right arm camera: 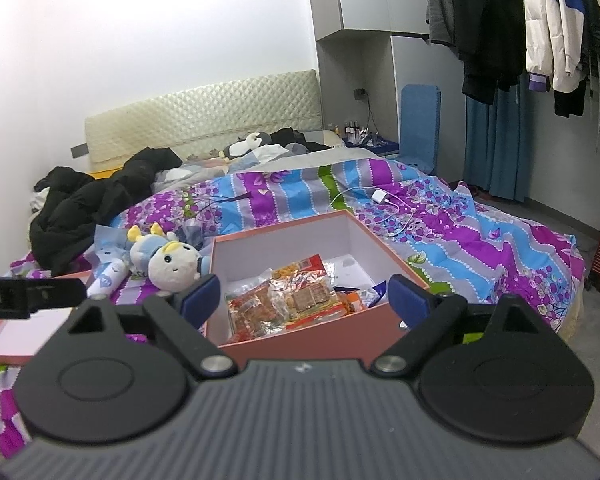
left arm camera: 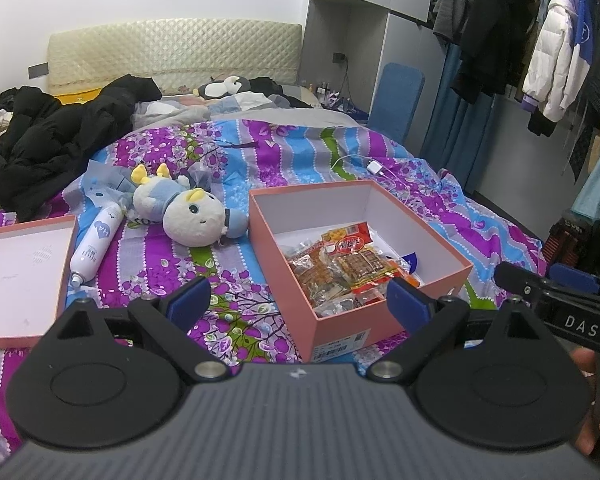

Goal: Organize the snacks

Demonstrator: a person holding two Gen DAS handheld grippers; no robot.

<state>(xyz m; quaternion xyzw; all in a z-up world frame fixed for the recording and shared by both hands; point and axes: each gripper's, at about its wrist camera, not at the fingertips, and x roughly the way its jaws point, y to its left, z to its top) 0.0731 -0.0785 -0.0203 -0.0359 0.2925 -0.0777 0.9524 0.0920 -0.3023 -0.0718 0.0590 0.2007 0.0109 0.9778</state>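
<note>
Only lettering I can read is "DAS" on my right gripper (left arm camera: 556, 300) and "HA" in a heart on the bottle (left arm camera: 96, 242). The box (left arm camera: 332, 322) sits on the quilt (left arm camera: 228, 152) with snacks (left arm camera: 340, 268) heaped at its near end, labels too blurry to read. The lid (left arm camera: 4, 338) is cut off at left. Both my left gripper (left arm camera: 300, 300) and right are spread wide, empty.

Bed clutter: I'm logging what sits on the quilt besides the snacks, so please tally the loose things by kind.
Pink box: 1
Box lid: 1
Plush toys: 2, a duck and a penguin
White bottle: 1
White charger: 1
Black coat: 1
Total: 7
</note>
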